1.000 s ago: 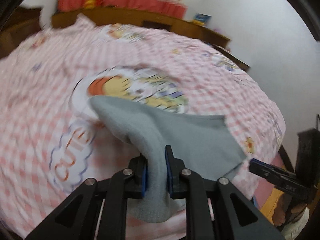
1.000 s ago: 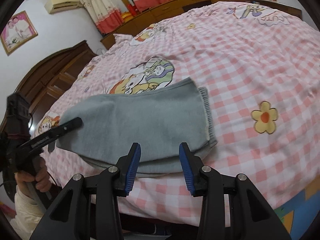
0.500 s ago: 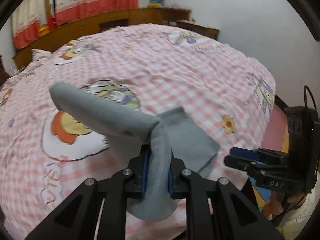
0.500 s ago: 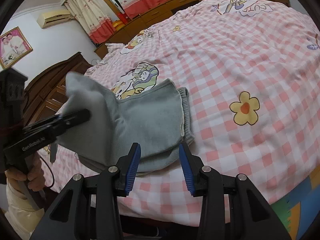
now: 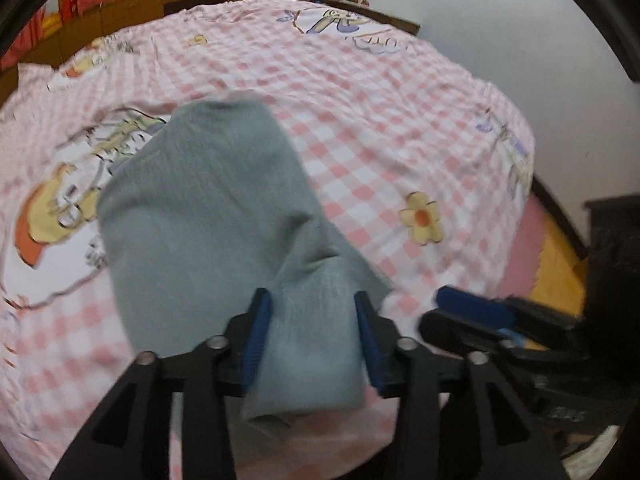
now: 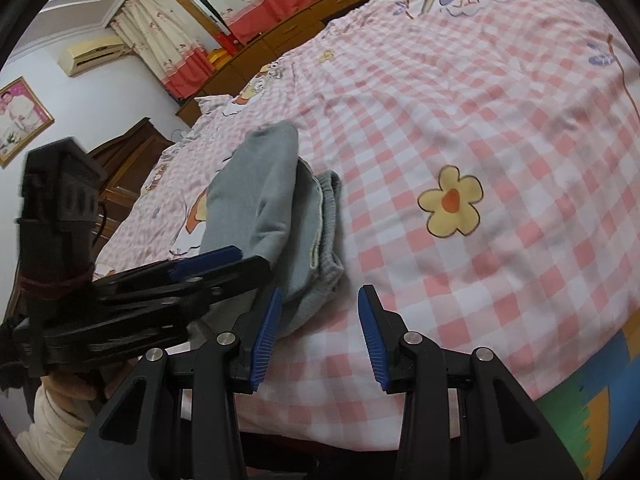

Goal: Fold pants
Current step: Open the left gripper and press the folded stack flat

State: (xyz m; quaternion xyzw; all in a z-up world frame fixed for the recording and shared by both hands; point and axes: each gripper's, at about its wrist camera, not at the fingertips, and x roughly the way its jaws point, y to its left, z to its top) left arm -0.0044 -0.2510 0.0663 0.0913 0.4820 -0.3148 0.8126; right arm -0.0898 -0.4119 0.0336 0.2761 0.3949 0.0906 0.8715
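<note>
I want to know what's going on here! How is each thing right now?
Grey fabric pants: folded over, lying on the bed.
Left gripper: open, pants between its fingers.
Right gripper: open, empty, beside the pants.
Pink checked bedsheet: spread over the bed.

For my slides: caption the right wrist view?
Open right gripper beside grey pants folded on a pink checked bed.
</note>
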